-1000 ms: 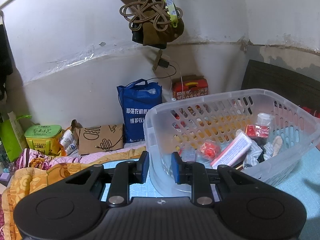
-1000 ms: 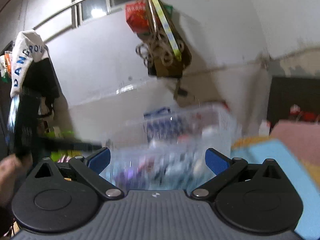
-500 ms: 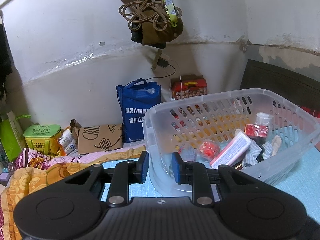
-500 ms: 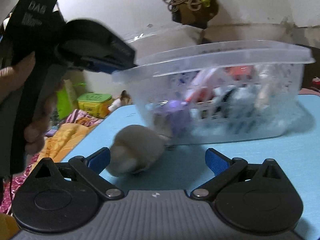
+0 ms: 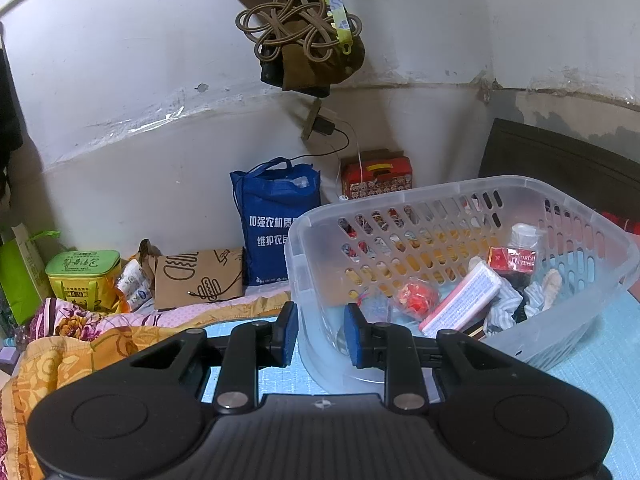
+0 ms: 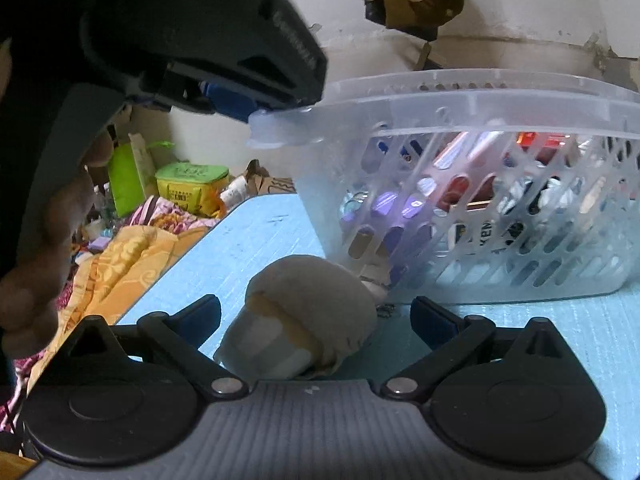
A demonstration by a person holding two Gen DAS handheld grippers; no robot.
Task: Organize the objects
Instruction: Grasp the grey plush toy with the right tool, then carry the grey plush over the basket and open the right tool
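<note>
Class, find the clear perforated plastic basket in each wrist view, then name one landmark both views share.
Left wrist view: the clear perforated plastic basket fills the right middle, its near corner rim between the left gripper pads.
Right wrist view: the basket sits upper right, behind the open right gripper.
Shared landmark: the green and yellow box.

The left tongs [image 5: 321, 334] hide the basket [image 5: 460, 190] corner they clamp; basket contents blur behind its slotted wall.

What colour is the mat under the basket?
Light blue with a fine ribbed weave; the mat under the basket shows best in the right wrist view.
</note>
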